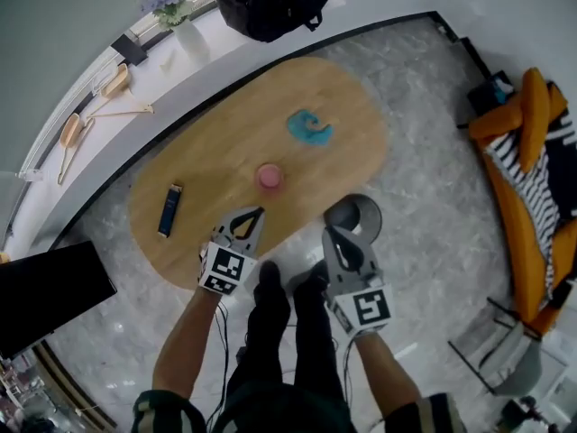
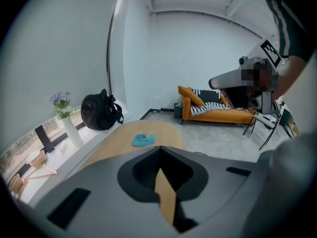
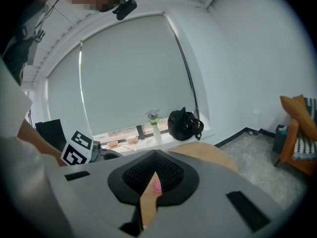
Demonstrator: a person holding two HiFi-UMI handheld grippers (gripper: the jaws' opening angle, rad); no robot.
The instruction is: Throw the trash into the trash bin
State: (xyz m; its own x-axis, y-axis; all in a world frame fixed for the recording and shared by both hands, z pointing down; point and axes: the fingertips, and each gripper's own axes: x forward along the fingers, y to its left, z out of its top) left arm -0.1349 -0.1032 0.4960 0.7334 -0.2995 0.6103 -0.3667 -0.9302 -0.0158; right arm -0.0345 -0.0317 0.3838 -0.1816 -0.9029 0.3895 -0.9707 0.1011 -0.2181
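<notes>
Left gripper [image 1: 256, 214] and right gripper [image 1: 330, 234], jaws together, at near edge of table [image 1: 216, 156], bare wood ahead.

We look down on an oval wooden table [image 1: 216, 147]. Near its middle lies a small pink thing [image 1: 269, 177]; a blue crumpled thing [image 1: 309, 126] lies at 1 o'clock from it, and a dark blue flat object [image 1: 169, 210] at 8 o'clock, well apart. The left claw [image 1: 255, 213] hangs over the table edge at 6 o'clock from the pink thing. The right claw [image 1: 332, 233] is at 4 o'clock, above a grey round bin [image 1: 361, 213] on the floor. A black backpack [image 1: 270, 3] sits at 12 o'clock and an orange sofa [image 1: 532, 124] at 3 o'clock.
</notes>
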